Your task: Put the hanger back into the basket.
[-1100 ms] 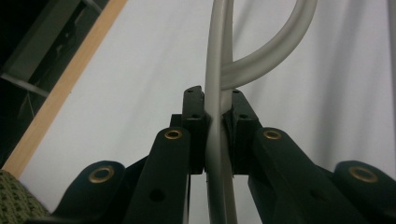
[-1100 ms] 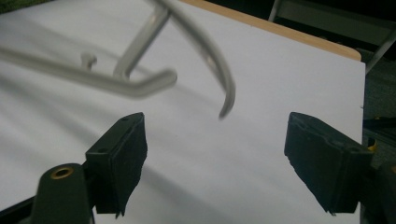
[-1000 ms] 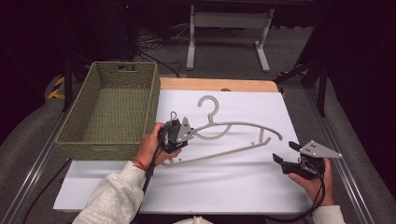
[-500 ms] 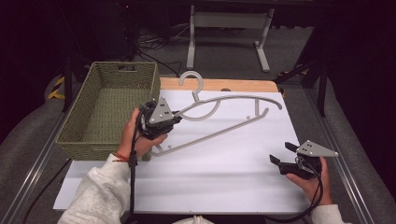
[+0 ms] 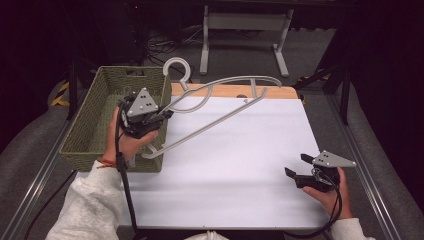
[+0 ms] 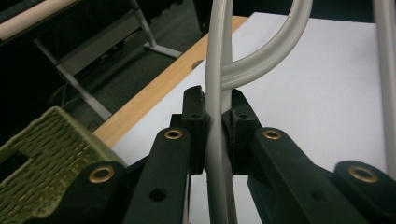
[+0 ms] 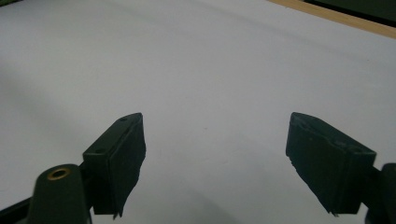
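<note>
A grey plastic clothes hanger (image 5: 220, 102) hangs in the air over the left part of the table, its hook (image 5: 176, 67) above the basket's far right corner. My left gripper (image 5: 165, 114) is shut on one of its thin bars, and in the left gripper view that bar (image 6: 215, 116) runs upright between the two closed jaws. My right gripper (image 5: 296, 165) rests low over the white sheet (image 5: 240, 165) near the table's front right, open, with nothing between its jaws (image 7: 212, 163).
A woven green basket (image 5: 95, 132) stands at the table's left edge, right beside my left hand. A wooden strip (image 5: 235, 91) borders the sheet's far side. A grey metal stand (image 5: 240, 30) and cables lie on the floor beyond.
My left gripper has lifted the hanger off the sheet and carried it left and up toward the basket, tilting it. The right gripper has stayed nearly still.
</note>
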### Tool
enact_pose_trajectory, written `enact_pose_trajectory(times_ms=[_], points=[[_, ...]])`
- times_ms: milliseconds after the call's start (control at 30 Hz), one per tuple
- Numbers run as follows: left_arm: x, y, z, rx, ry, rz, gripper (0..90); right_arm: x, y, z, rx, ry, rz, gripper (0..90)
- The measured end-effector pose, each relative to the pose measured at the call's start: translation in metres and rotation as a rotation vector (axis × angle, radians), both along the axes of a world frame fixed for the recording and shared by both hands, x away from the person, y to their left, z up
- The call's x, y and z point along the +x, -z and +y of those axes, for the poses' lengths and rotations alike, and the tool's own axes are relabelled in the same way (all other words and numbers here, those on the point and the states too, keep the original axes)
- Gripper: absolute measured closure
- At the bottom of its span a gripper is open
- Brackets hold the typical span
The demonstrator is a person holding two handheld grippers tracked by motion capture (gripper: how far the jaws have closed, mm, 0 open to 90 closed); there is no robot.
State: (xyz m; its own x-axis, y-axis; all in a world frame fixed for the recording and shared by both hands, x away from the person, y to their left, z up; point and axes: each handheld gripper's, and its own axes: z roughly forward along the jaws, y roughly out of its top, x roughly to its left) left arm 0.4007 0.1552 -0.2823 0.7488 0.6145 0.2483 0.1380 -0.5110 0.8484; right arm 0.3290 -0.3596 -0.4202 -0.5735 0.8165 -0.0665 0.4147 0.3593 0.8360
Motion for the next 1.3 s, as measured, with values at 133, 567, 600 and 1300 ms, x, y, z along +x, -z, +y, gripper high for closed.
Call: enact_pose_trajectory(times_ms=[133,567,600,1300], points=[[0.006,-0.001,0.025,-0.047,-0.049,0.013,81.4,0.0,0.001,0.003,-0.011,-0.013,0.005,20.8],[0.033,0.015,0.082,-0.082,-0.198,0.08,81.4,0.0,0.002,0.006,-0.015,-0.029,0.008,20.7],[0.037,0.018,0.088,-0.079,-0.214,0.087,81.4,0.0,0.002,0.007,-0.014,-0.03,0.01,20.7],[0.063,0.05,0.127,-0.042,-0.377,0.21,80.9,0.002,0.006,0.013,-0.034,-0.063,0.042,20.8]])
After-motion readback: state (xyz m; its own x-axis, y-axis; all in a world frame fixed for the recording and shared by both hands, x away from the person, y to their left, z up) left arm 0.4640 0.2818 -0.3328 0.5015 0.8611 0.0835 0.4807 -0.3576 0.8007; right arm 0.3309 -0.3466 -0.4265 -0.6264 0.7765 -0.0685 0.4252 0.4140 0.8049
